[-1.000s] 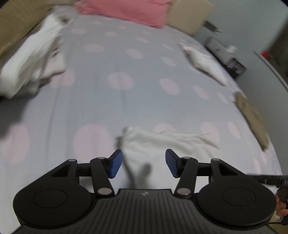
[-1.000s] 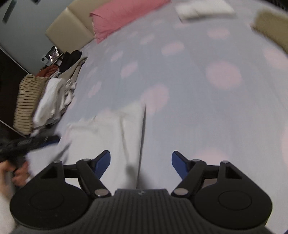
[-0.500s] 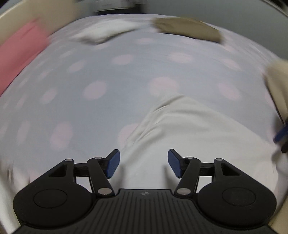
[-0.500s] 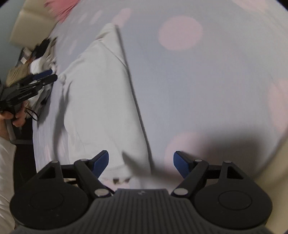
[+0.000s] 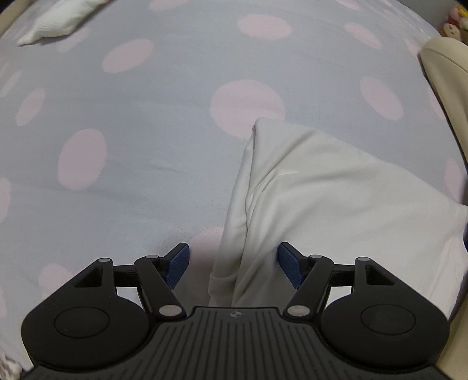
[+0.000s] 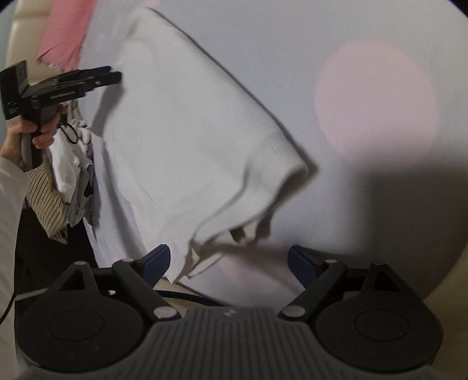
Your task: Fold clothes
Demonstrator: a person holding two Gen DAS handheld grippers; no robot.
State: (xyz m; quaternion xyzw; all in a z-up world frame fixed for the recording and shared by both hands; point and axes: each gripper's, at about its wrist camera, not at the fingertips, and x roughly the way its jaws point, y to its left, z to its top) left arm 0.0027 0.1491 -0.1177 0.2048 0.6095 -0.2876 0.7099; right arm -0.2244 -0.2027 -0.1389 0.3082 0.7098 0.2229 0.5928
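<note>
lying on the bed [image 5: 146,131], beside the clothes pile [image 6: 67,181]: white garment [image 5: 321,190], partly doubled over. soft, light, limp; will sag, so take it at hem or corner. left gripper [image 5: 234,264] and right gripper [image 6: 228,260]: both apart, straddling its edge.

A grey bedsheet [image 5: 152,122] with pale pink dots spreads across the view. Near its far left edge lies a small white pillow [image 5: 55,20]. A pink pillow [image 6: 65,32] sits at the sheet's head end, against a beige headboard [image 6: 25,35].
</note>
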